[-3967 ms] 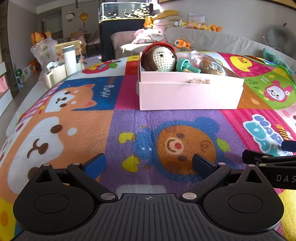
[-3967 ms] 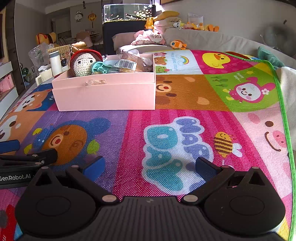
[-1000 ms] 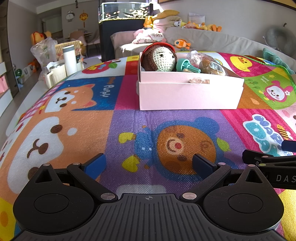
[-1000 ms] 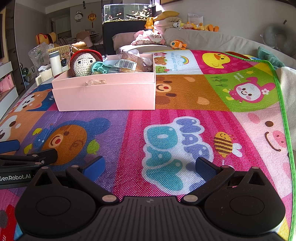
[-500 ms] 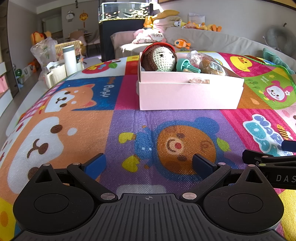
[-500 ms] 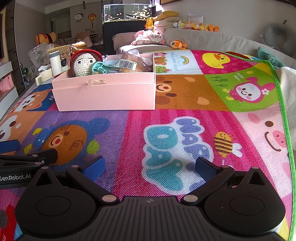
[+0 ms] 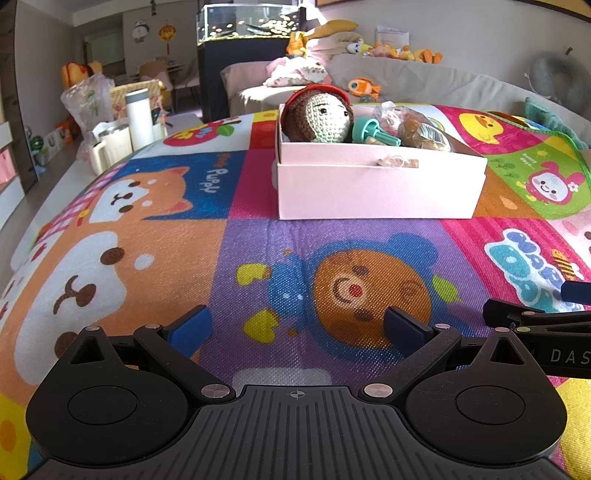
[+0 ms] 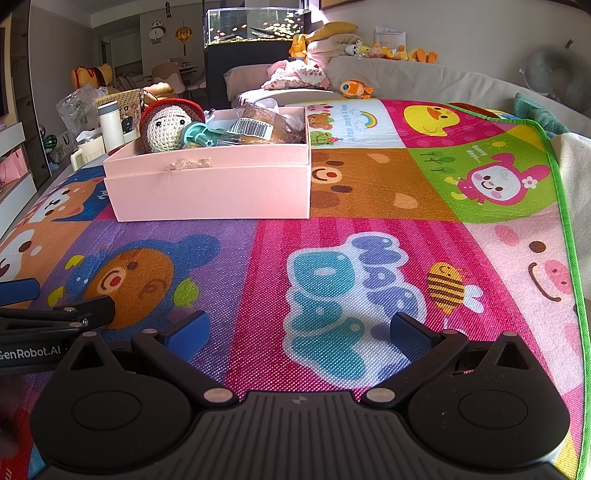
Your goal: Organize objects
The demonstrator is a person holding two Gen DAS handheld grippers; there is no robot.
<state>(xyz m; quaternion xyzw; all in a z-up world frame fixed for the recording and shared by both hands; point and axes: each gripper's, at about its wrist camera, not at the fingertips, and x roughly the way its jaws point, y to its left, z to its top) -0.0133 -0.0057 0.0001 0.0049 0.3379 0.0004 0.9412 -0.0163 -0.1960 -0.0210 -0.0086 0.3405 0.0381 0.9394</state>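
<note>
Pink box (image 7: 380,188) stood on the play mat (image 7: 147,258), holding a crocheted doll (image 7: 319,118), a teal toy (image 7: 371,134) and what looked like wrapped snacks (image 8: 258,127). Left gripper (image 7: 295,326) and right gripper (image 8: 297,332) rested low, fingers apart and empty. Nothing had moved over the preceding seconds; sorting appeared finished.

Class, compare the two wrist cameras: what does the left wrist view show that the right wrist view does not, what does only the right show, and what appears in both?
Only the left wrist view shows the puppy panel of the play mat whole.

Only the right wrist view shows the barcode label on the wrapped snack, the rainbow panel and the mat's green edge.

Both show the pink box holding the crocheted doll and teal toy, the bear print, and the fish tank. Both grippers, left gripper and right gripper, are open and empty.
</note>
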